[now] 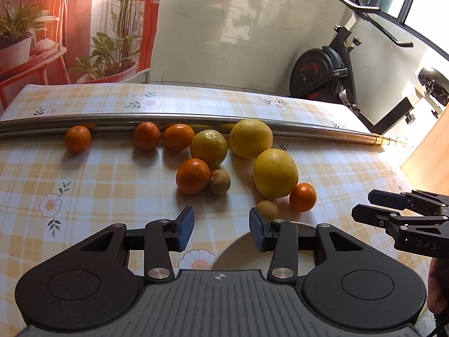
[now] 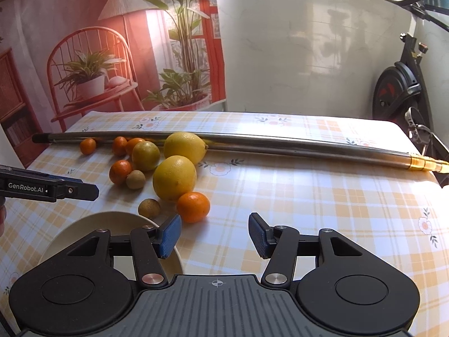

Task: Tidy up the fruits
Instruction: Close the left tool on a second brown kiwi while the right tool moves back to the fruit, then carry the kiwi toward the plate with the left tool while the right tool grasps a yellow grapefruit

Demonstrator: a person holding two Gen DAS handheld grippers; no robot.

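Observation:
Fruit lies loose on the checked tablecloth: three big yellow citrus, the nearest point(image 1: 275, 173) point(image 2: 174, 177), several small oranges such as one point(image 1: 193, 176) point(image 2: 120, 171) and another point(image 1: 302, 197) point(image 2: 193, 206), and two brownish small round fruits point(image 1: 219, 182) point(image 1: 268, 210) point(image 2: 149, 208). A cream plate point(image 1: 238, 248) point(image 2: 84, 224) sits under both grippers' near side, empty where visible. My left gripper point(image 1: 221, 229) is open, just short of the fruit cluster. My right gripper point(image 2: 214, 234) is open, its left finger over the plate rim, the small orange just ahead.
A long metal pole point(image 1: 196, 119) point(image 2: 252, 143) lies across the table behind the fruit, some oranges resting against it. An exercise bike point(image 1: 331, 70) point(image 2: 404, 95) stands beyond the table's right edge. A printed backdrop with plants hangs at the back left.

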